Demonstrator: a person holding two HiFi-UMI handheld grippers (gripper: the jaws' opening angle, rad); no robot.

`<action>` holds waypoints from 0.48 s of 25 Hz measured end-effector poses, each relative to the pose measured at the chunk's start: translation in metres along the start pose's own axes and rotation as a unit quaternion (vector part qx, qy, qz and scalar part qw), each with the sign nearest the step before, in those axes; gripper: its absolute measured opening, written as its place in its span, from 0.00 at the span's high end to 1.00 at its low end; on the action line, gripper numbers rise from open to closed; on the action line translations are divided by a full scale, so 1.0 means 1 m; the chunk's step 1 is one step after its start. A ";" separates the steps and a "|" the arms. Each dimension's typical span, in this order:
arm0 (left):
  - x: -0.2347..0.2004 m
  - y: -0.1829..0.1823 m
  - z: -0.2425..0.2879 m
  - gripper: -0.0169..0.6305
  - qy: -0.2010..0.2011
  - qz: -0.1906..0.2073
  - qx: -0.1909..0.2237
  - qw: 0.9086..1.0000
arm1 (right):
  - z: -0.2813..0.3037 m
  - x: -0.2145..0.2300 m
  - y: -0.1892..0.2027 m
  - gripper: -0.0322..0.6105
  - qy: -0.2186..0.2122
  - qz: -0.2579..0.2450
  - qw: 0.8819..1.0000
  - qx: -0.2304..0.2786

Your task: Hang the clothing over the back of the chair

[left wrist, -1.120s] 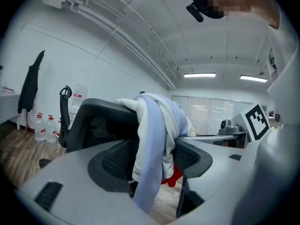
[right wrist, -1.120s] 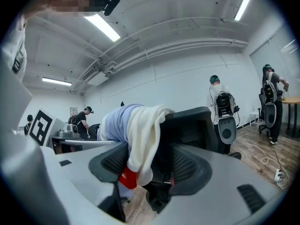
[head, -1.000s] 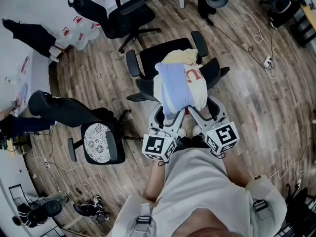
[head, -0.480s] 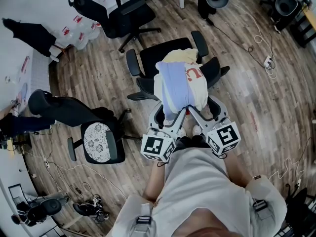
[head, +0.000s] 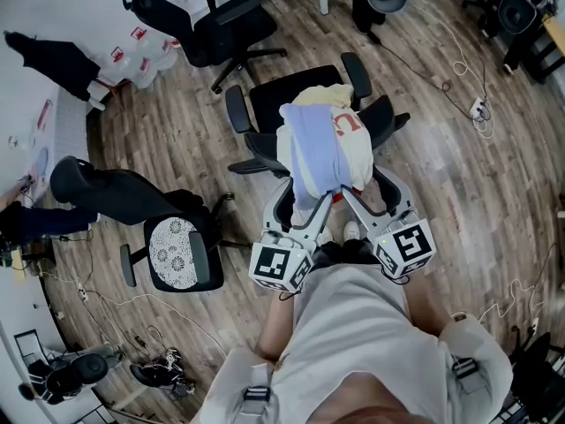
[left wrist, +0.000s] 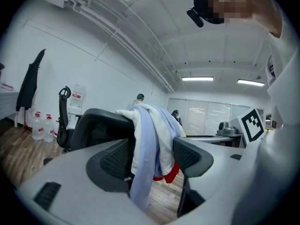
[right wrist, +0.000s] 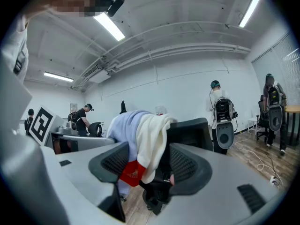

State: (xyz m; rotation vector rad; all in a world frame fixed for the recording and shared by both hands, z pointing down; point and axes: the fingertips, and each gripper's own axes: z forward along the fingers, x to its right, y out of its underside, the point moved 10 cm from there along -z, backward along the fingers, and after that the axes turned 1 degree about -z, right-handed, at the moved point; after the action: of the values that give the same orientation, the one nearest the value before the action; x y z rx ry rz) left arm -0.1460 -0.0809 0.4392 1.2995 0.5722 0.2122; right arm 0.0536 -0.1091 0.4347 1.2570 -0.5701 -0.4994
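Note:
A bundle of clothing [head: 316, 147], lavender over cream with a red patch, is draped over the back of a black office chair [head: 287, 95]. My left gripper [head: 303, 203] is at the lower hem on the near side. Its jaws have just been opening, and the lavender cloth [left wrist: 143, 172] hangs loose between them, in front of the chair back [left wrist: 98, 125]. My right gripper [head: 364, 194] stands open beside it. In the right gripper view the cream and red cloth [right wrist: 140, 149] hangs between the wide jaws of the right gripper [right wrist: 145, 168] without being pinched.
A second black chair [head: 212, 29] stands at the back left. A chair with a patterned seat [head: 177, 254] is at the left. Cables and a power strip [head: 477, 109] lie on the wood floor at the right. A person [right wrist: 220, 111] with equipment stands by the far wall.
The left jaws stand slightly wider around the hanging hem. Both grippers and the clothing have stayed in place.

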 end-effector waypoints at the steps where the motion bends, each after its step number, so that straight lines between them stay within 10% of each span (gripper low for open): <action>1: 0.001 0.000 -0.002 0.52 0.001 0.002 0.001 1.000 | -0.002 -0.001 0.000 0.51 0.003 0.000 1.000 0.001; 12: 0.004 -0.004 -0.022 0.52 0.001 0.013 0.005 1.000 | -0.021 -0.011 -0.002 0.51 0.022 -0.006 1.000 0.006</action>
State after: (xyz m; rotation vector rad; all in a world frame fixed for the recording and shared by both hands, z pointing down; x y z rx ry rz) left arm -0.1544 -0.0612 0.4312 1.3161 0.5597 0.2321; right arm 0.0588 -0.0873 0.4267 1.2811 -0.5308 -0.4778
